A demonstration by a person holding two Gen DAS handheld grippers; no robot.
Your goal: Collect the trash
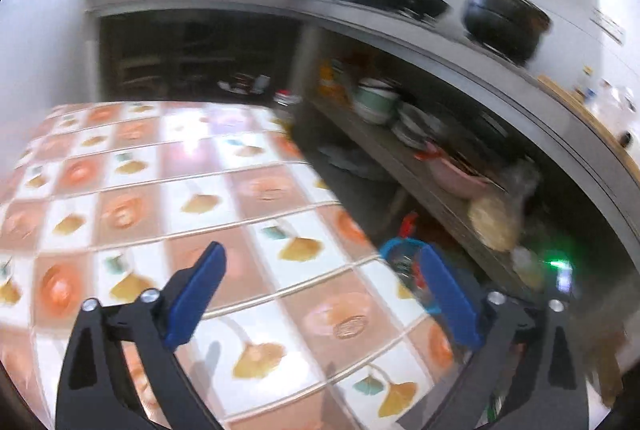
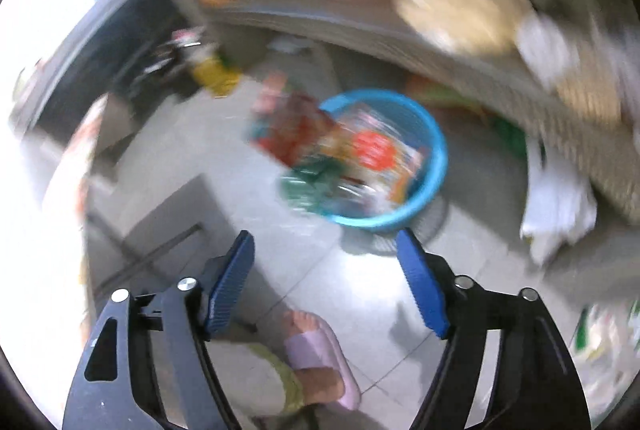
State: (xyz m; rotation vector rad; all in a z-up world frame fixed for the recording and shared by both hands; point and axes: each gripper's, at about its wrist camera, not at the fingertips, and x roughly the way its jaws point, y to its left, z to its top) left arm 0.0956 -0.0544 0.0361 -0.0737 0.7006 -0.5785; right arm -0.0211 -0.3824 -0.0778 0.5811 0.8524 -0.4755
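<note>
Right gripper [image 2: 325, 258] hanging above the floor, fingers [image 2: 232, 286] spread wide with nothing between them. Just beyond the fingertips, a blue basket [image 2: 434, 165] on the floor tiles, stuffed with colourful wrappers [image 2: 368, 149], one red packet [image 2: 292, 125] hanging over the far-left rim, blurred. Set low beside the shelf, probably to take drops from above. Below the fingers, a foot in a pink slipper [image 2: 316, 354].

Left gripper [image 1: 320, 270] likewise splayed and empty, poised over the patterned tabletop [image 1: 160, 189]. No trash visible ahead of those fingers; basket edge peeking just past the right finger [image 1: 448, 302], off the tabletop's edge. Likely scanning for the next piece.
</note>
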